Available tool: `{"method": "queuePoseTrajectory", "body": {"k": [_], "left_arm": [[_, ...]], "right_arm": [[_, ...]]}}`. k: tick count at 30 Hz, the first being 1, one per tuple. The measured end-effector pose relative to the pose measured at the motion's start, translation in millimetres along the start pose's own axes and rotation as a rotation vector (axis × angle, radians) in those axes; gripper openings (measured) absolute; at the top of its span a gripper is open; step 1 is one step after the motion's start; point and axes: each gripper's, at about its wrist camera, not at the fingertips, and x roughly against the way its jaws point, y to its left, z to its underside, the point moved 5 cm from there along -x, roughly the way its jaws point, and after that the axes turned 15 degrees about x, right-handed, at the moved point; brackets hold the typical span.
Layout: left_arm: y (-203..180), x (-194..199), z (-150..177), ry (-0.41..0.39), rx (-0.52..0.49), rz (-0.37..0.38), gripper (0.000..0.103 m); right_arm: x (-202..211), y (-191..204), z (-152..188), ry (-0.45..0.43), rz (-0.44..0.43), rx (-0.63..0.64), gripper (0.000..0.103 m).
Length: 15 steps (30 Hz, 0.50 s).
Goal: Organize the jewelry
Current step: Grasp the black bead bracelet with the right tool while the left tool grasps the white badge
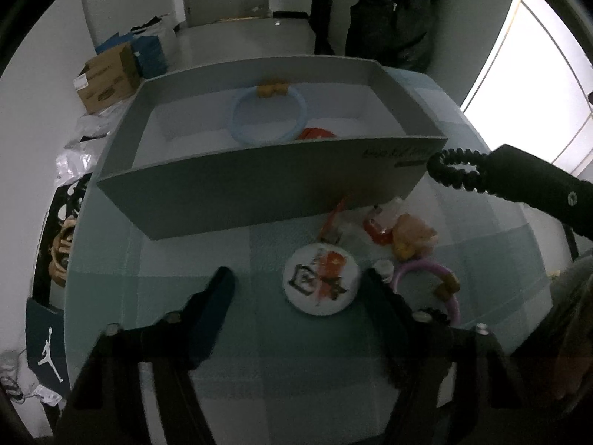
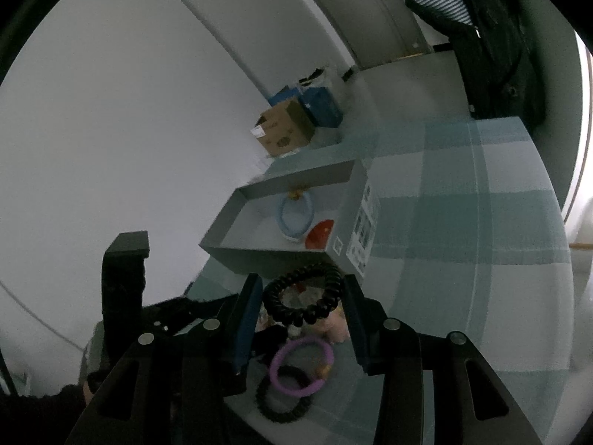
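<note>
Your right gripper [image 2: 302, 306] pinches the black beaded bracelet [image 2: 302, 298], seemingly loosely; it may snag the grey cardboard box [image 2: 267, 259]'s wall. Left gripper [image 1: 298, 282] hangs spread.

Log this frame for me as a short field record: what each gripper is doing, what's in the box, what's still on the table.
right gripper: shut on black coil bracelet, held in the air near the box's front wall
left gripper: open, empty, low over the table
grey box: open; holds blue ring bracelet with orange charm, and a red item
still on checked tablecloth: round white badge, purple ring bracelet, second black coil band, pink plush charm
</note>
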Motion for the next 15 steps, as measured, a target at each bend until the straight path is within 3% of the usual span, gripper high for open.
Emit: {"method": "queuePoseTrajectory", "body": {"k": [3, 15], "left_arm": [[-8.5, -1.6, -0.4, 0.011, -0.014, 0.027, 0.037], [-10.3, 7.9, -3.1, 0.03, 0.036, 0.119, 0.037]], "right_arm": [[1.6, 0.0, -2.6, -0.015, -0.011, -0.004, 0.043], [9.6, -5.1, -9.4, -0.057, -0.009, -0.031, 0.043]]}}
